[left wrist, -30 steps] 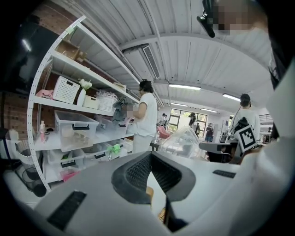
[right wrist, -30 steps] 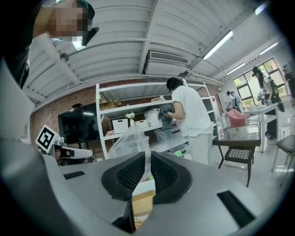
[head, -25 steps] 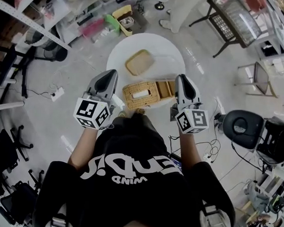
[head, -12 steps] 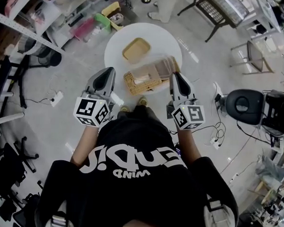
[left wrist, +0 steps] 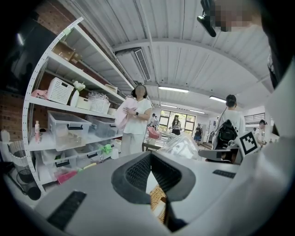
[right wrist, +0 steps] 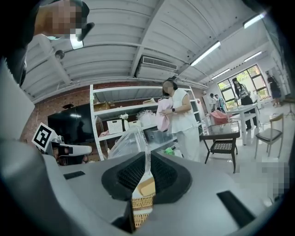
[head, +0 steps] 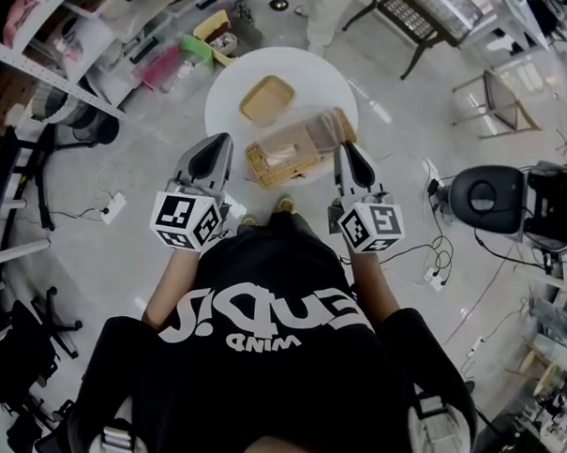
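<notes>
Your two claws hover side by side over the near edge of a round white table [head: 318, 77], which spreads out ahead of both tips. A white shelf rack [left wrist: 50, 103], loaded with clear bins and white baskets, stands far beyond the left claw [head: 215, 145], off to its left. A person in white [right wrist: 182, 117] stands at the rack, ahead of the right claw [head: 343, 150]. A black office chair [head: 486, 197] sits well off to the right claw's right.

Between the two claws, just ahead of their tips, a wicker basket [head: 277, 160] lies on the table. The right claw is clamped on a thin edge of a clear plastic bag [right wrist: 131, 140], which balloons up just past its tips. The left claw's jaws meet at the tips, with table and wicker showing through the slit below them; the bag bulges to its right. Beyond the basket, farther from both claws, rests a shallow tan tray [head: 266, 99].

Black-and-white square codes mark each claw's cube. White lettering crosses your black shirt [head: 267, 380], upside down from above and too distorted to read.
</notes>
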{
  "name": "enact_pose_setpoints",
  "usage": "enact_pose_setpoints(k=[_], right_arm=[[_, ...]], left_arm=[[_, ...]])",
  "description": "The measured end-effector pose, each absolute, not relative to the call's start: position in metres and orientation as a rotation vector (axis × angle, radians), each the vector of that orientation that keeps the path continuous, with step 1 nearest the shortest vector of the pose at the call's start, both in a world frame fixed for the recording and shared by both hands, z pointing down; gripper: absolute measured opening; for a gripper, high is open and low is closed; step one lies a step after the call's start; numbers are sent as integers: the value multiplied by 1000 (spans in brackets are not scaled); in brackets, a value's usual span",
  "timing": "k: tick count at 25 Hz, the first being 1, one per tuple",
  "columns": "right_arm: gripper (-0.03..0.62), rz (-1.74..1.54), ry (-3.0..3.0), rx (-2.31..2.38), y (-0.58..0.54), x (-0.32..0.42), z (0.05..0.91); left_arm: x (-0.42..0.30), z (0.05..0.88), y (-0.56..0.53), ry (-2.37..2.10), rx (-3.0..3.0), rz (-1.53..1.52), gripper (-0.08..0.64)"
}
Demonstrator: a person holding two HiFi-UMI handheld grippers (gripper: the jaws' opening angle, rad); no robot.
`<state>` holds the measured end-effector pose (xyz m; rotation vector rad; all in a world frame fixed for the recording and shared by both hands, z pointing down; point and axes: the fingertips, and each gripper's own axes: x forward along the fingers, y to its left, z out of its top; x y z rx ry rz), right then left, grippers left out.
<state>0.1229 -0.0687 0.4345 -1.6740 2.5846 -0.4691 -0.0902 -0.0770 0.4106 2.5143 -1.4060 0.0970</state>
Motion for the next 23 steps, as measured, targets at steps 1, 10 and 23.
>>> enact_pose_setpoints(k=[1,10,23], right_arm=[[37,-471,2580,-1676,-69,123,435],[38,-477,2565,-1668,-77,125,431],[38,-486,2591,-1651,-82,128,435]], left_arm=[[-91,410,-77,-1406,2515,96,-3],[-98,407,-81,-1425,2506,88,-2],[-92,410,-84,-1420,2507,91,-3]])
